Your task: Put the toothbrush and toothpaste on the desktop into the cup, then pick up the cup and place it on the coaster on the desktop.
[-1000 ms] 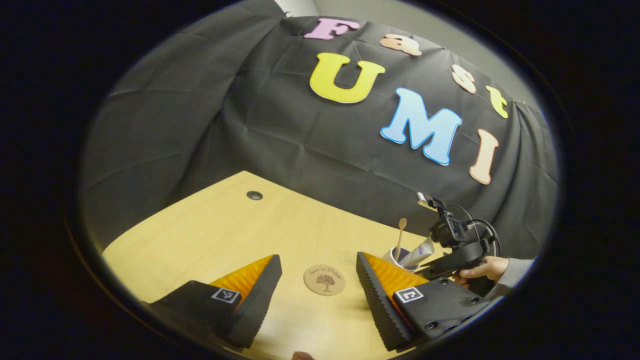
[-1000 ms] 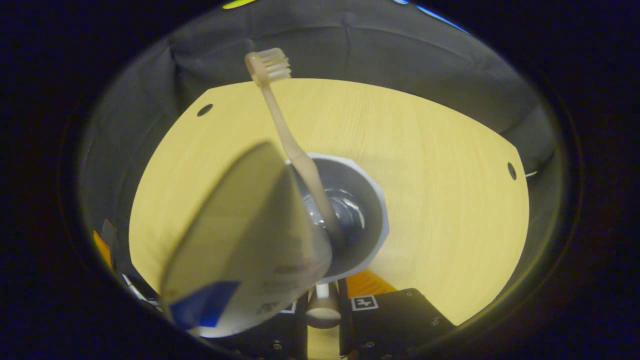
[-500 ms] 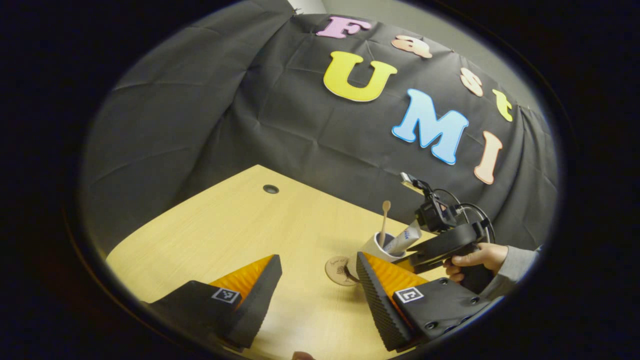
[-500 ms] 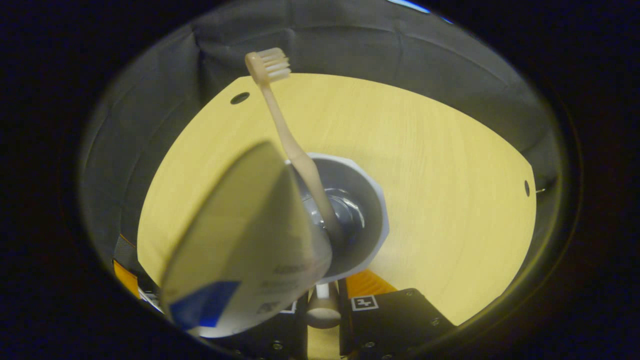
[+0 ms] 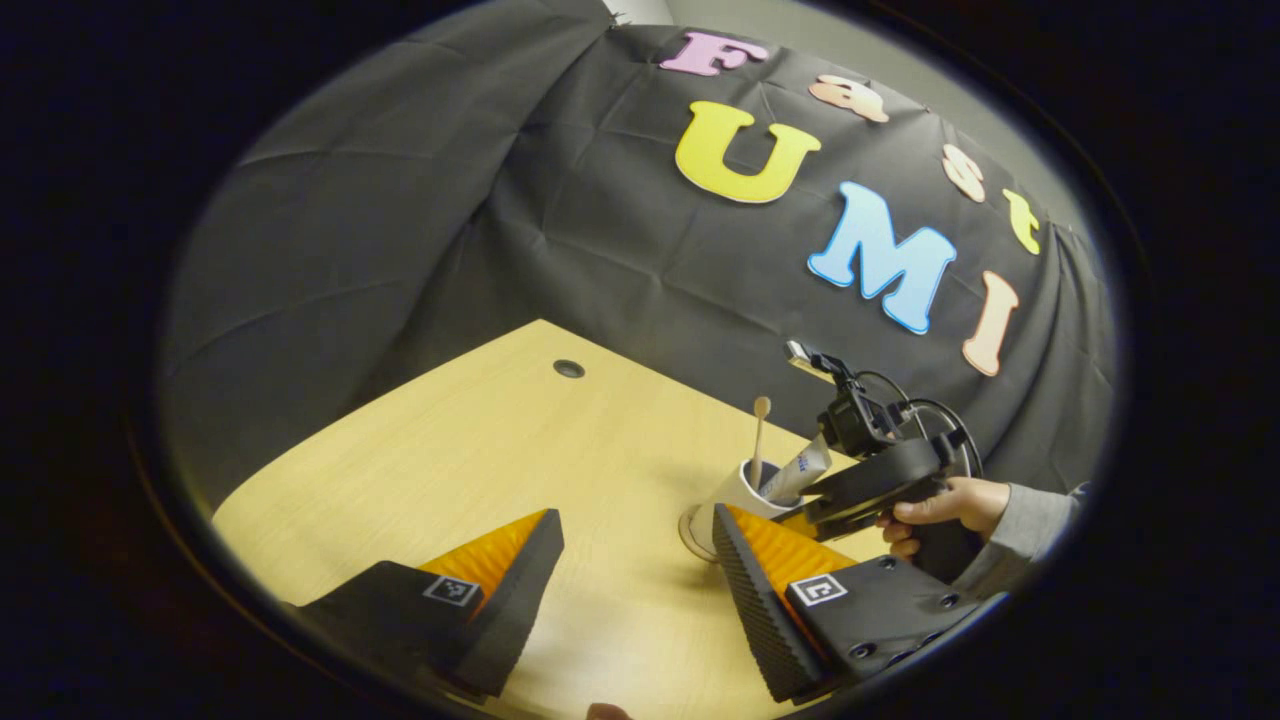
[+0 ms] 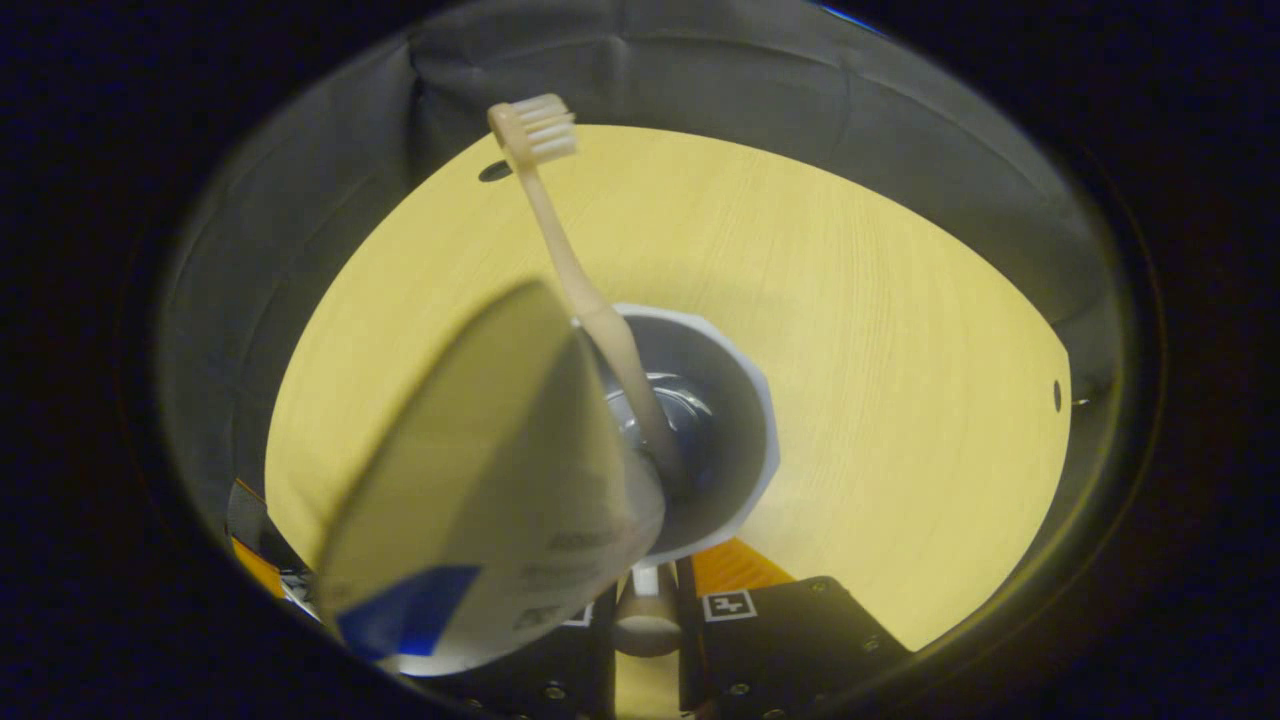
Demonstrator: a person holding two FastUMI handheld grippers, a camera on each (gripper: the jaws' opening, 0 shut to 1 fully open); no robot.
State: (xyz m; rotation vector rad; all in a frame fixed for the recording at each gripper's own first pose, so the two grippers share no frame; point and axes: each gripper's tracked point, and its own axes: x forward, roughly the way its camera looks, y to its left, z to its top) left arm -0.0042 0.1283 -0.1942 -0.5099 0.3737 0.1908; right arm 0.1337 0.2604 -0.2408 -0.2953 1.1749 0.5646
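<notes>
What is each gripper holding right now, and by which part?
The right gripper holds the cup by its near rim. The left gripper is open, holding nothing.

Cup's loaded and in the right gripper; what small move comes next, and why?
Probably lower it straight down. In the left gripper view the cup, holding toothbrush and toothpaste, sits over the coaster, whose edge peeks out below; contact is unclear. Right gripper releases afterwards.
</notes>
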